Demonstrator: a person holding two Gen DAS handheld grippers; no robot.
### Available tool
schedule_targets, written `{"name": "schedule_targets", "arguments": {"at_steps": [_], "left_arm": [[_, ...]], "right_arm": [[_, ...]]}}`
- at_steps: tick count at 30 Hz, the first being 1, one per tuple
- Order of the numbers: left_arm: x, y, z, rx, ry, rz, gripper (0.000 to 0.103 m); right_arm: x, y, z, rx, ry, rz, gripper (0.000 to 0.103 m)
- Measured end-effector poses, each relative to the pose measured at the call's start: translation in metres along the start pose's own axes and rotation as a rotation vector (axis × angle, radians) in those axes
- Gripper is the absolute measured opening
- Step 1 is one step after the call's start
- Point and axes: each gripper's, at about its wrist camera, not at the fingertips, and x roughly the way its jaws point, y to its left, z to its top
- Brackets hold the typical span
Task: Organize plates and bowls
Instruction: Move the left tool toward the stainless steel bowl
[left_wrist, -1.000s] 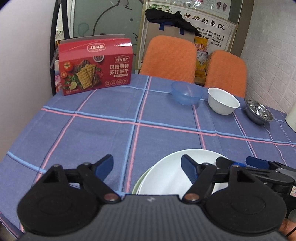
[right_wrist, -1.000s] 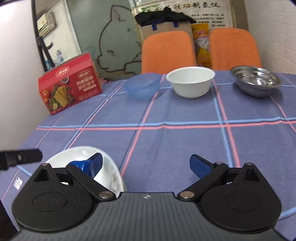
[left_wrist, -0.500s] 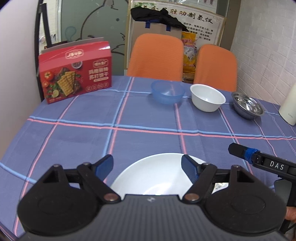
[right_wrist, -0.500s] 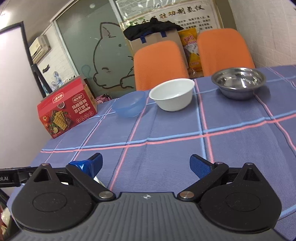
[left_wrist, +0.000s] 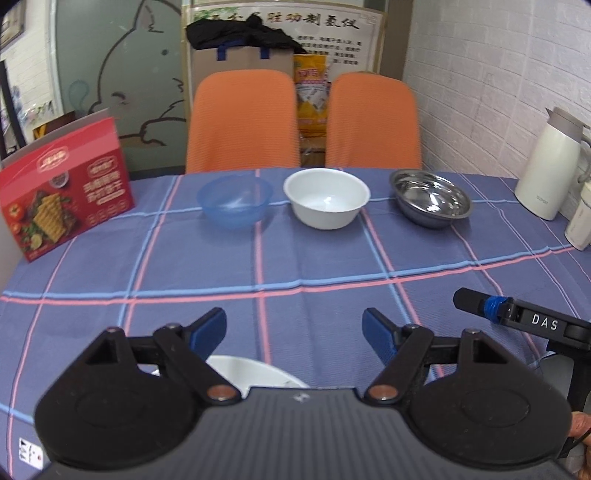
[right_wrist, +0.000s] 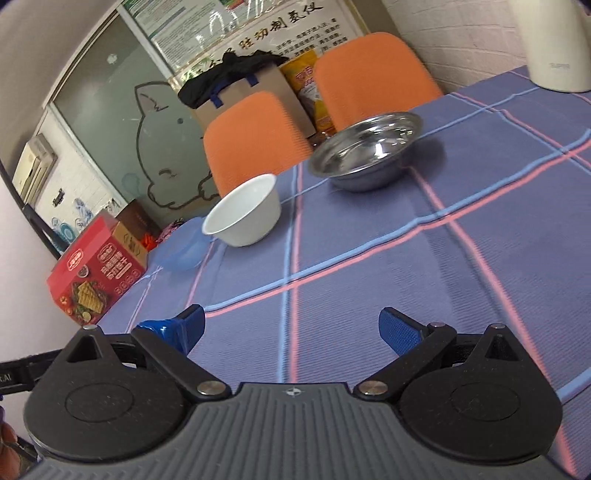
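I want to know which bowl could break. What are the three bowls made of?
Blue bowl: looks like plastic, see-through and tinted. White bowl: smooth and glossy, maybe ceramic or melamine; the look cannot settle it. Steel bowl: metal, mirror-shiny with bright reflections.

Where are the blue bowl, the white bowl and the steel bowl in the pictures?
blue bowl (left_wrist: 233, 201), left wrist view, inside of the bowl
white bowl (left_wrist: 326, 196), left wrist view, inner bottom
steel bowl (right_wrist: 367, 149), right wrist view, shiny inside
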Motion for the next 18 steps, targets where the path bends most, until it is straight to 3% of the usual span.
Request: {"name": "schedule_targets", "arguments": {"at_steps": [14,18], "left_arm": [[0.038,-0.063,0.022,0.114,0.06,-0.071,0.076],[0.055,-0.065,0.025,0.1,0.095,-0.091,0.076]], "right_arm": [[-0.024,-0.059,0.017,-0.09,-0.001,-0.151,0.088],[-0.03,-0.066,0.023,-0.1,-0.019,-0.183,0.088]]}}
